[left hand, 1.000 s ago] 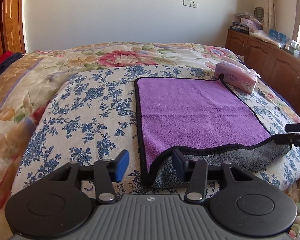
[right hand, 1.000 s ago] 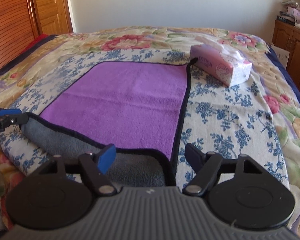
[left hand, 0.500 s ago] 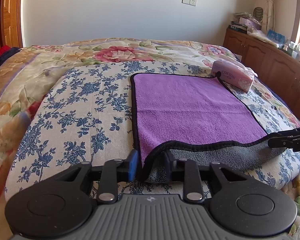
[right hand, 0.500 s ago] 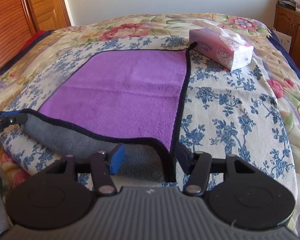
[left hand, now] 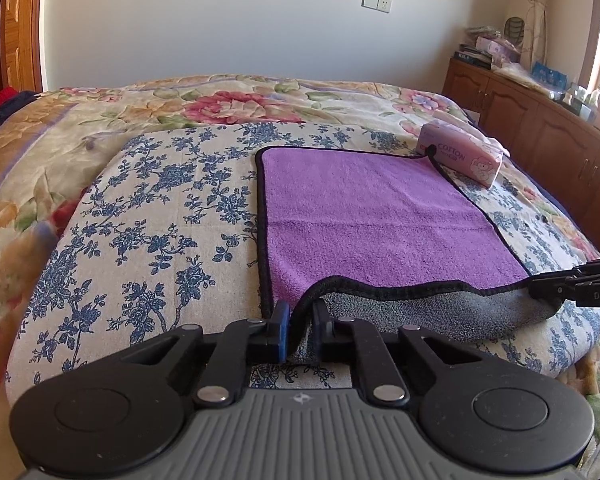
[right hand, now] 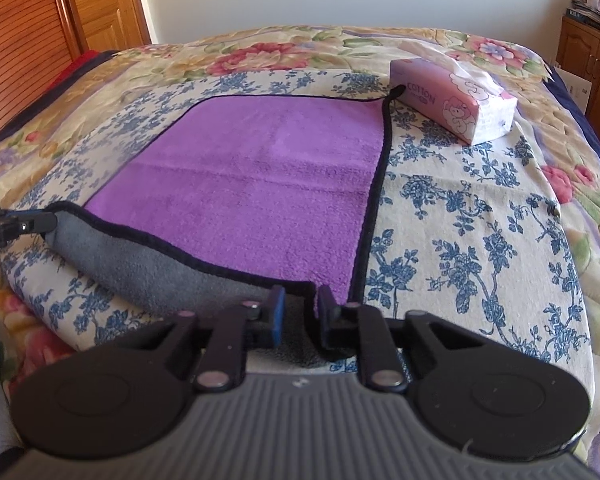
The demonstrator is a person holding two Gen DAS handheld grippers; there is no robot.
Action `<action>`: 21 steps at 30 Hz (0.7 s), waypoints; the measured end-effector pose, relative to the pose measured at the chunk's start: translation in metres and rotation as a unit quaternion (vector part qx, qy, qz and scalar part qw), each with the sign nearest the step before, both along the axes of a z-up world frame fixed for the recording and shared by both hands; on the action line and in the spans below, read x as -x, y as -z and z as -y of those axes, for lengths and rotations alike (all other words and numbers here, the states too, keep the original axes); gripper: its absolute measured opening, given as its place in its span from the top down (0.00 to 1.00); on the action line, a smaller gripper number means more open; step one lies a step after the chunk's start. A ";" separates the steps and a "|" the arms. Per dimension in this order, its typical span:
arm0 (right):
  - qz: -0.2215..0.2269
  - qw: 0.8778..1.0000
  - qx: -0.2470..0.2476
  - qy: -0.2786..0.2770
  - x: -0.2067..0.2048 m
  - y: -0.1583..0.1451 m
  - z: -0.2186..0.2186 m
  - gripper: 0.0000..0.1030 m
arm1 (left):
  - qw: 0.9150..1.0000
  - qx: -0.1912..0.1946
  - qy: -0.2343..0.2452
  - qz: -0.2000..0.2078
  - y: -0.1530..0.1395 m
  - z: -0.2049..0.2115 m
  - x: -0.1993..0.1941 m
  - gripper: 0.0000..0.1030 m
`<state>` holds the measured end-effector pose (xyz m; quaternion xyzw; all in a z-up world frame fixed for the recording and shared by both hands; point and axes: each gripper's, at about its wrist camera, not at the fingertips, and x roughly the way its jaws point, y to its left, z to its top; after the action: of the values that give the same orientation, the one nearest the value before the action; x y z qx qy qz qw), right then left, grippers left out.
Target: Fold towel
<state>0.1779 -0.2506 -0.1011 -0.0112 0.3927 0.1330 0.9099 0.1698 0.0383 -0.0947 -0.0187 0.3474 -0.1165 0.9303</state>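
A purple towel with a black hem and grey underside lies spread on the bed; it also shows in the right wrist view. Its near edge is lifted and curled, grey side showing. My left gripper is shut on the towel's near left corner. My right gripper is shut on the near right corner. Each gripper shows at the edge of the other's view, the right one and the left one.
A pink tissue box sits by the towel's far right corner, also in the right wrist view. The bed has a blue-flowered cover. Wooden cabinets stand on the right, a wooden door on the left.
Both grippers have closed from open onto the towel's near corners. The near edge has lifted slightly and curled over.
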 end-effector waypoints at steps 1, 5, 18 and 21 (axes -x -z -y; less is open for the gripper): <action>0.002 1.000 -0.001 -0.001 0.000 0.000 0.001 0.92 | 1.000 0.001 0.001 0.000 0.000 0.000 0.000 0.90; 0.003 1.000 -0.004 -0.001 0.001 -0.001 -0.001 0.93 | 1.000 0.002 0.005 0.004 -0.002 0.002 0.001 0.93; 0.035 0.999 0.003 0.013 0.003 -0.009 -0.001 0.95 | 1.000 0.004 0.006 0.014 -0.006 0.004 0.003 0.94; 0.043 0.999 0.000 0.014 0.003 -0.012 0.000 0.95 | 1.000 0.007 0.006 0.018 -0.008 0.005 0.004 0.94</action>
<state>0.1750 -0.2502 -0.0886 -0.0115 0.3532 0.1194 0.9278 0.1659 0.0335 -0.0863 -0.0210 0.3300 -0.1252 0.9354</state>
